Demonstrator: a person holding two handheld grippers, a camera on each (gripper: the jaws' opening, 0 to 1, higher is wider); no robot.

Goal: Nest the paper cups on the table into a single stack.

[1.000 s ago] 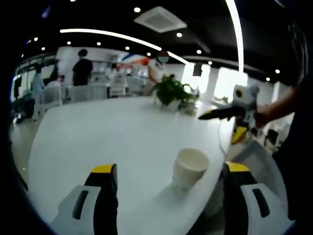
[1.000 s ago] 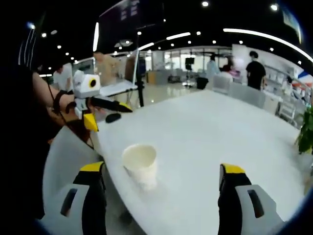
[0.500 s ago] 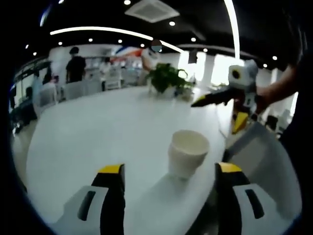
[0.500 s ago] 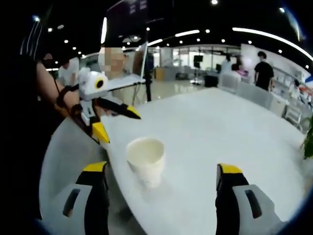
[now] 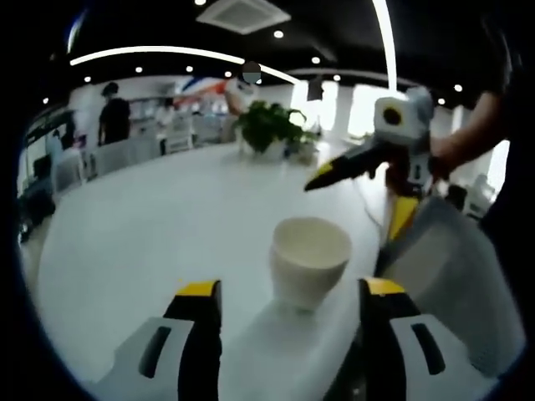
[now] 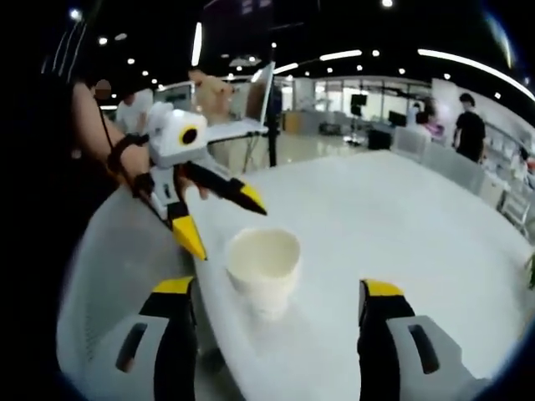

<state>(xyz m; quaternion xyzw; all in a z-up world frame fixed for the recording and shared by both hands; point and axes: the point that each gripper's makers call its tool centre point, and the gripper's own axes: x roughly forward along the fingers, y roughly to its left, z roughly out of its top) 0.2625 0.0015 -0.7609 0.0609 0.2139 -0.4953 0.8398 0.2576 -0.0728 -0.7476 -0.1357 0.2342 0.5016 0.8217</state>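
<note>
Both hand-held grippers (image 5: 284, 305) (image 6: 272, 305) gape beside paper cup (image 5: 308, 261).

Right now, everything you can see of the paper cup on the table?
The paper cup is plain off-white, matte paper by its look, with a rolled rim and walls tapering to a narrower base. It stands upright, mouth up, and looks empty in both views. It sits on the white table near its edge, ahead of the left gripper and the right gripper, both open. Nothing but the table touches it. No second cup is nested in it as far as the views show.

Upright paper cup (image 5: 309, 261), left tool (image 5: 284, 313) spread wide
</note>
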